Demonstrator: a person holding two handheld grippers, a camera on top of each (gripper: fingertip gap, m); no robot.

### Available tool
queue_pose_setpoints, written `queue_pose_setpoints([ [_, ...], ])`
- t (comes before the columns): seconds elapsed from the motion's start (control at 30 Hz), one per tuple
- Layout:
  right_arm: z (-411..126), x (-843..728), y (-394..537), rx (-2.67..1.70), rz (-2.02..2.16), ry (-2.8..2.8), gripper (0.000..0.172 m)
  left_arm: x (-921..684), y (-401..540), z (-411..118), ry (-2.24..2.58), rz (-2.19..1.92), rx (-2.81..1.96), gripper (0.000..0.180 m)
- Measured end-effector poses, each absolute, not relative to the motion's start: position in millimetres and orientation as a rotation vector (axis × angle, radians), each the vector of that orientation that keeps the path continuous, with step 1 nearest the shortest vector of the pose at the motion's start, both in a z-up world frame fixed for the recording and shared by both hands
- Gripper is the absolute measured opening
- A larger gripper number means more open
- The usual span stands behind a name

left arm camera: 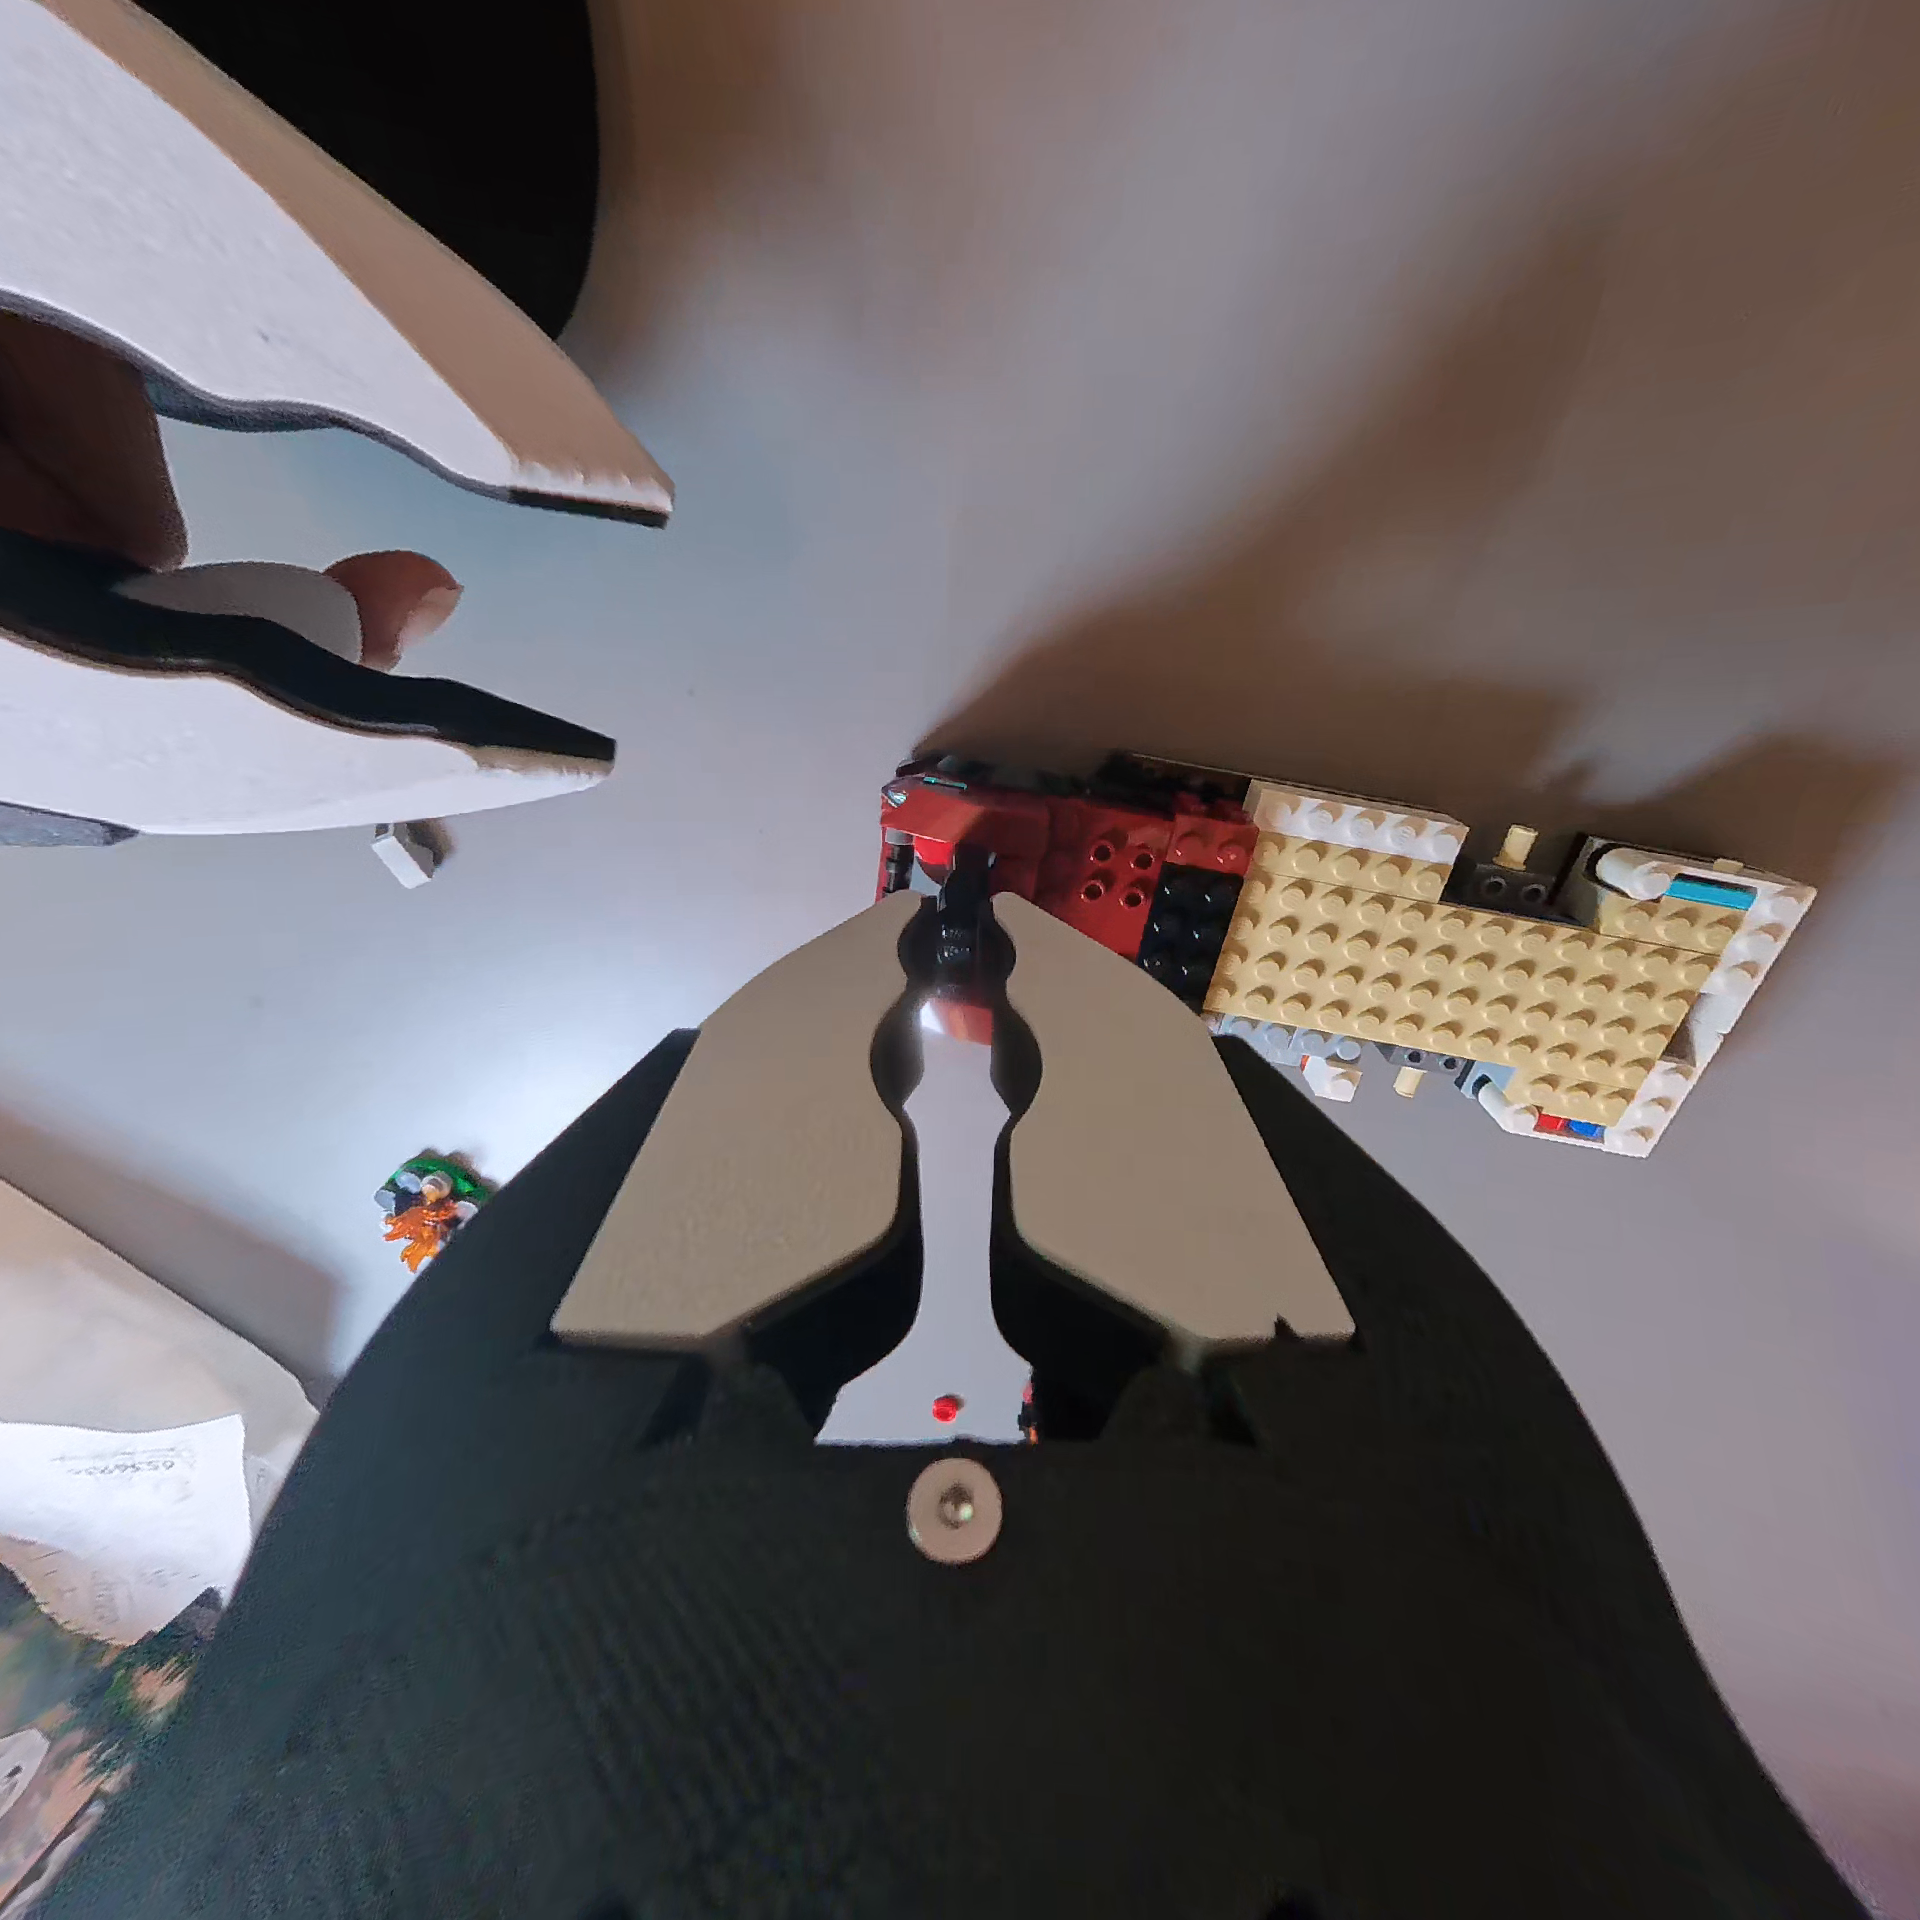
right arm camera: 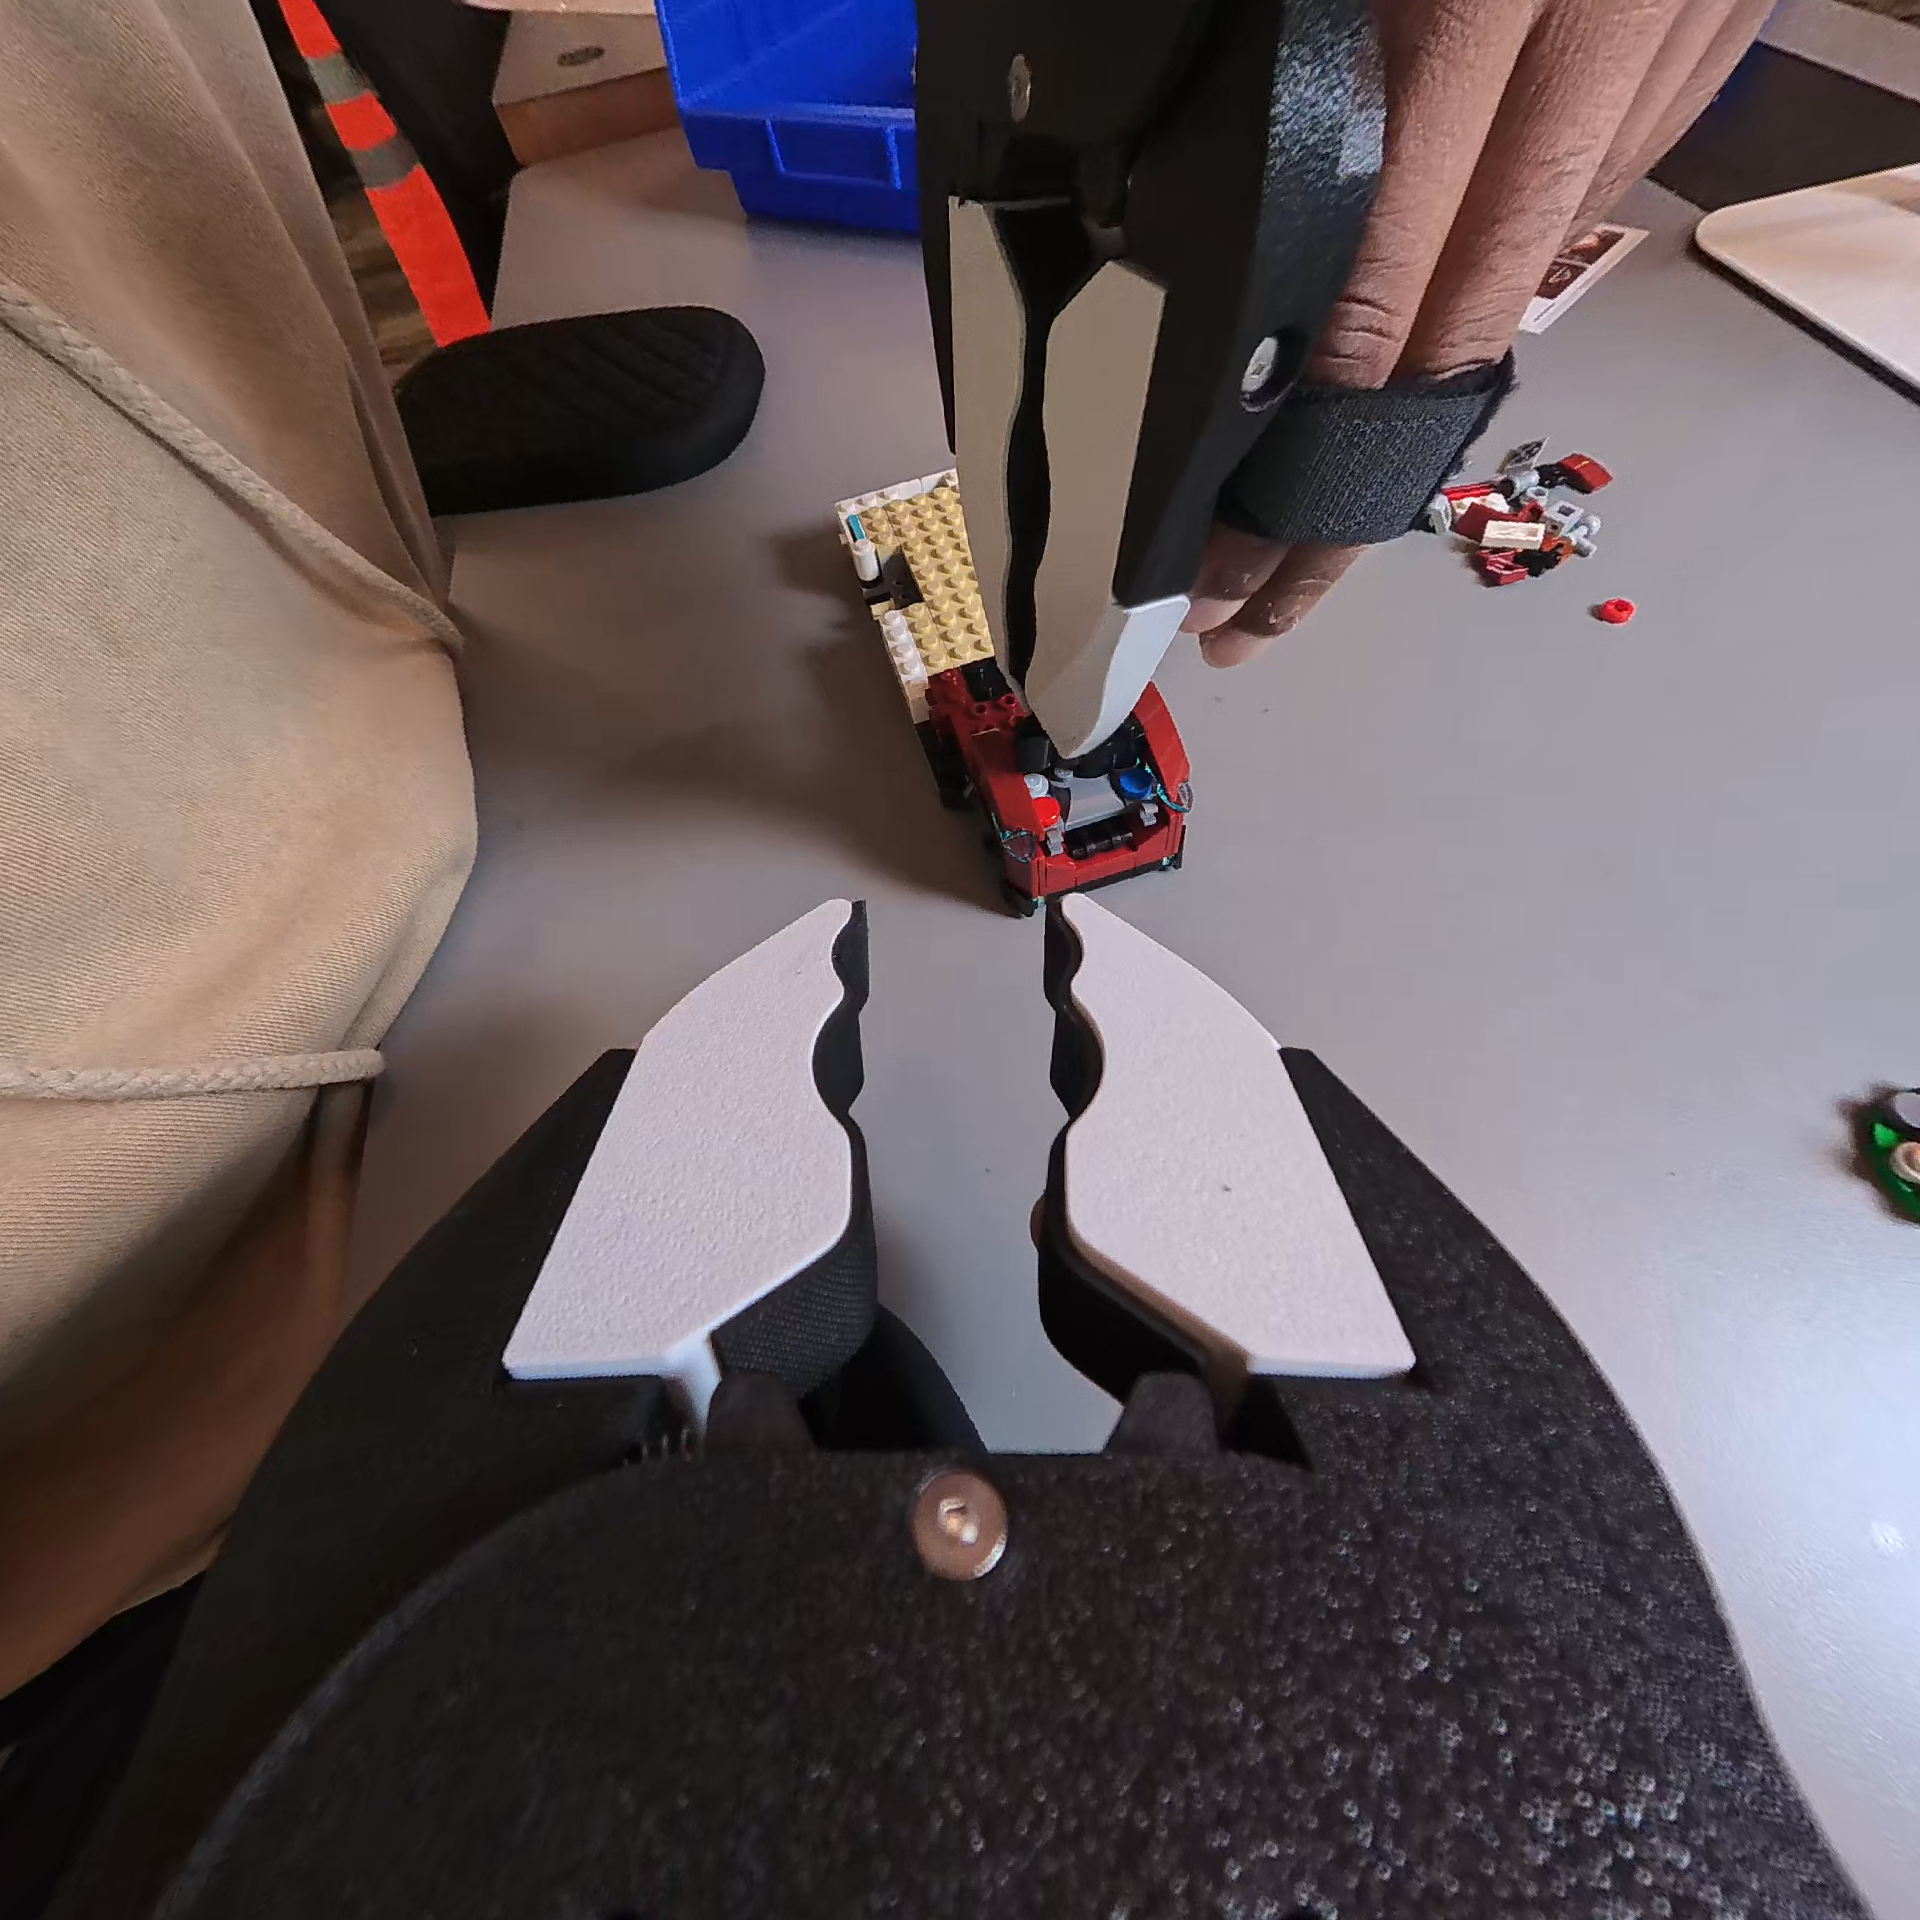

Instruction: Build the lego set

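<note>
Seemingly left gripper (left arm camera: 956,914) pinches truck's black piece (left arm camera: 958,940).

grey tabletop (right arm camera: 1455,935) | blue bin (right arm camera: 810,114) at far edge | black chair armrest (right arm camera: 582,400) beside it

brick truck (right arm camera: 1049,748): 1 | blue bin (right arm camera: 800,114): 1 | loose red stud (right arm camera: 1617,611): 1

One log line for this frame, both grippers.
left gripper: shut on black piece at red truck cab | right gripper: open, before truck | table
</note>
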State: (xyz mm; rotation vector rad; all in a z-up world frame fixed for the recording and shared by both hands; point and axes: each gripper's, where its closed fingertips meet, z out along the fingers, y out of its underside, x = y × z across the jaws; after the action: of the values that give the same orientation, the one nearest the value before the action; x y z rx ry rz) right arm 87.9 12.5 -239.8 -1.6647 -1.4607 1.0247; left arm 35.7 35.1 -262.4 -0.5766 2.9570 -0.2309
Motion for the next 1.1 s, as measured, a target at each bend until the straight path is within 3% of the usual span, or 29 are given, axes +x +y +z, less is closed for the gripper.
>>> queue_pose_setpoints([
  [1.1, -242.9, 81.6, 19.0, -1.679, 1.011, -1.454, 0.033, 31.3, 46.8, -265.9, 3.02, 0.318, -0.492, 0.008],
])
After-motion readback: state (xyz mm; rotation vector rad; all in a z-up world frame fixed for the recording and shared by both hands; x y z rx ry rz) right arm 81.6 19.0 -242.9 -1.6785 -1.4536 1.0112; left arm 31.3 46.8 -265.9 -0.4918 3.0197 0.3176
